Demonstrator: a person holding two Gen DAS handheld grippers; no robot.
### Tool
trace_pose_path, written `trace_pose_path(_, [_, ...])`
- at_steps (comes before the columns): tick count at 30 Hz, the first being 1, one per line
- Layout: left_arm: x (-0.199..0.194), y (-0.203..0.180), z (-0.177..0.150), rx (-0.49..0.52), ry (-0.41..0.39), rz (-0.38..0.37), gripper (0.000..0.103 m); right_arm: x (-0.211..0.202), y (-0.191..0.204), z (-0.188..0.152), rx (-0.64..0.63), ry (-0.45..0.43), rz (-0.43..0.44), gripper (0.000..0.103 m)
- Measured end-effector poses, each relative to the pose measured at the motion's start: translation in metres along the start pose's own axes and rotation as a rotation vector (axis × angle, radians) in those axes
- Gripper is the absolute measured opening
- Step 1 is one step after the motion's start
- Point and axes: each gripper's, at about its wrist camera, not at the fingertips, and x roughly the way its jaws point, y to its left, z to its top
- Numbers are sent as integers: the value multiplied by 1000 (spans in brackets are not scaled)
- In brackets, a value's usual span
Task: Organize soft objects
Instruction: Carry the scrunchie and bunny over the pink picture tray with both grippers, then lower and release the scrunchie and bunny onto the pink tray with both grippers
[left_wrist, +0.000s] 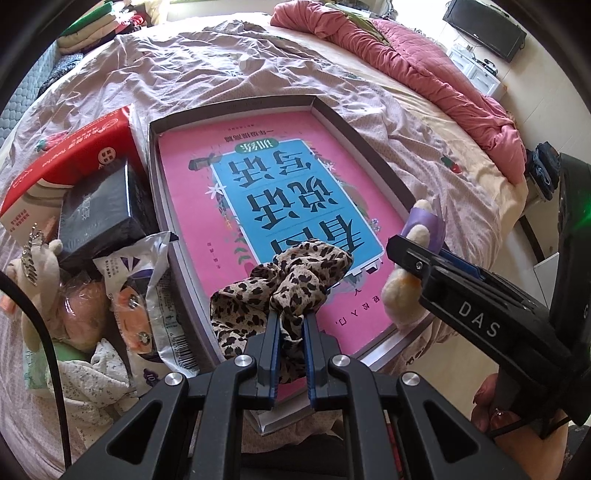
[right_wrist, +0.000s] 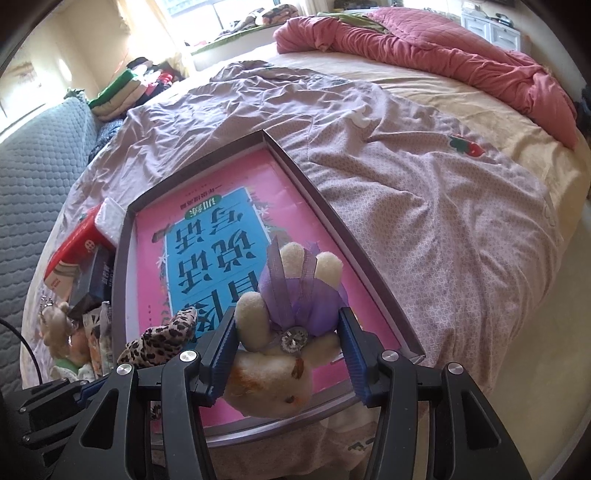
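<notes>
where the bed sheet (left_wrist: 229, 70) is crowded at far left, a red tissue pack (left_wrist: 70, 155), a black box (left_wrist: 98, 214), a small plush bear (left_wrist: 37, 266) and printed plastic bags (left_wrist: 147, 295) lie in a heap, just beside the left wall of the shallow tray (left_wrist: 153, 177). a pink and blue children's book (left_wrist: 280, 206) lies flat in the tray and covers most of its floor.

left gripper (left_wrist: 291, 321): jaws narrow, clamped on a leopard-print scrunchie (left_wrist: 295, 280). the scrunchie bunches out ahead of the blue pads, over the near end of the book; whether it touches the cover cannot be told.

right gripper (right_wrist: 288, 339): jaws moderately wide, pressed on both sides of a cream plush bunny (right_wrist: 273, 380) in a purple dress with a rhinestone at the front. the bunny is upside down, legs pointing away from the camera, over the near right part of the book, close to the tray's right wall. whether it rests on the book cannot be told.

further right, bare sheet, then a crumpled pink quilt (right_wrist: 443, 55) along the far edge of the bed.
</notes>
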Motion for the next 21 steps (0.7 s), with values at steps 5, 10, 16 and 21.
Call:
trace_pose_path(5, [4, -1, 2, 4, 1, 1, 11, 6, -3, 0, 14, 9, -2, 56])
trace_pose_path(10, [7, 0, 1, 1, 8, -1, 12, 13, -6, 2, 23, 14, -1, 57])
trace_pose_path(16, [12, -1, 0, 2, 17, -3, 12, 18, -7, 3, 30, 20, 4, 57])
trace_pose_path(21, [14, -2, -1, 13, 20, 8, 12, 19, -9, 4, 47, 24, 21, 60])
